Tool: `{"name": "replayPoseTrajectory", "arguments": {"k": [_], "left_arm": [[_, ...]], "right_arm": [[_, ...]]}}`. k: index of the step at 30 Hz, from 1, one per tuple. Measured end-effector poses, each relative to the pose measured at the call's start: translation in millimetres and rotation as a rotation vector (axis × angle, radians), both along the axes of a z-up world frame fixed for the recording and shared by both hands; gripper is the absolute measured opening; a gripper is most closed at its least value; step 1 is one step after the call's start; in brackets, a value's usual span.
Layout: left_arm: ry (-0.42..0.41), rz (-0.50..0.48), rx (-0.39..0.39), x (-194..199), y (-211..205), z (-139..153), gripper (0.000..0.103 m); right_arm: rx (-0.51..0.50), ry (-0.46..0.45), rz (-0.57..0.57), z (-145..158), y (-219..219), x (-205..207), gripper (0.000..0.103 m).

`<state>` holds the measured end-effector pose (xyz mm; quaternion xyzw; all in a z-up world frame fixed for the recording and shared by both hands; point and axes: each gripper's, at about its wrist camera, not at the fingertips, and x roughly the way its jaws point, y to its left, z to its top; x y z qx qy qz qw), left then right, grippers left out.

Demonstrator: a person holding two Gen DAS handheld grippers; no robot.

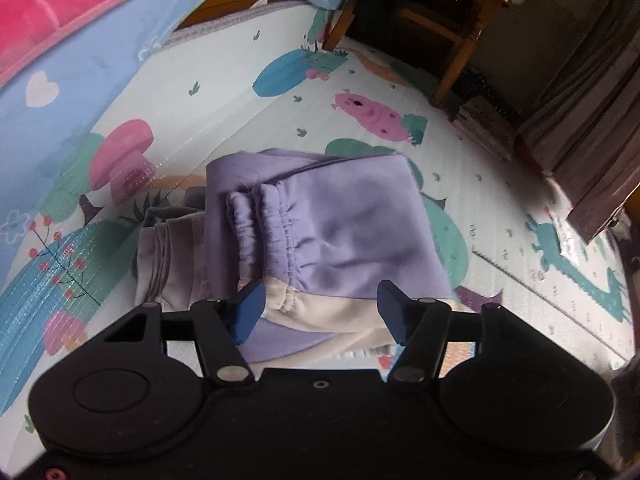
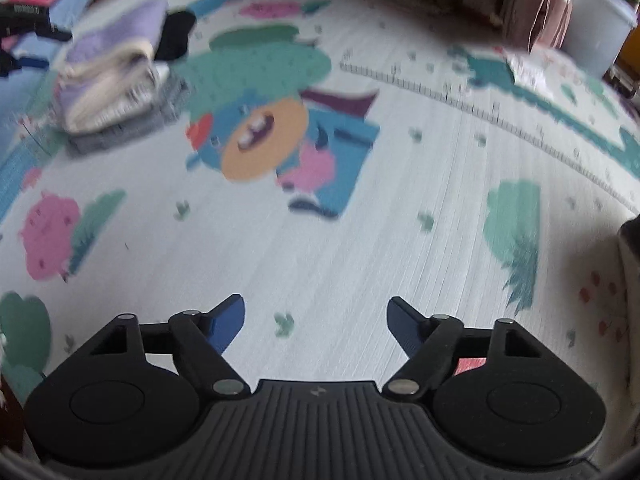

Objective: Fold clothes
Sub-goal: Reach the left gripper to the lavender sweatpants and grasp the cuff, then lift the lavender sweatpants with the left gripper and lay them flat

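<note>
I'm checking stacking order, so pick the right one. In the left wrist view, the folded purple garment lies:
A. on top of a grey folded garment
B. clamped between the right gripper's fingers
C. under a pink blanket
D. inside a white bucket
A: the purple garment rests on the stack, and the grey garment sticks out from beneath its left side on the play mat.
</note>
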<state>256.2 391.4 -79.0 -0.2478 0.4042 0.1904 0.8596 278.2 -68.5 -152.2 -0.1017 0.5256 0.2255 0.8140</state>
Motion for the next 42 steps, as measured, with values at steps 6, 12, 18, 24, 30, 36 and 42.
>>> {"name": "replayPoseTrajectory", "arguments": {"k": [6,12,18,24,30,36,42], "left_arm": [[0.038,0.056,0.115,7.3,-0.8,-18.0,0.055],[0.086,0.019,0.158,13.0,-1.4,-30.3,0.032],[-0.054,-0.008,0.191,8.4,-17.3,24.5,0.01],[-0.326,-0.226,0.209,-15.5,-96.2,165.2,0.009],[-0.502,-0.342,0.214,-78.9,-167.7,264.5,0.009],[-0.575,-0.352,0.181,-148.6,-199.9,300.2,0.009],[-0.578,-0.344,0.066,-172.8,-207.7,286.3,0.009]], "right_arm": [[0.014,0.086,-0.087,-30.7,-20.8,11.3,0.088],[0.021,0.101,-0.142,-36.4,-40.9,15.1,0.091],[0.009,0.087,-0.129,-21.2,-49.8,10.3,0.091],[-0.002,0.016,-0.101,33.8,-61.5,-0.2,0.091],[0.025,-0.107,-0.088,125.2,-99.7,-33.9,0.097],[0.076,-0.165,-0.143,191.9,-139.8,-75.1,0.097],[0.146,-0.202,-0.166,232.0,-163.6,-121.9,0.099]]}}
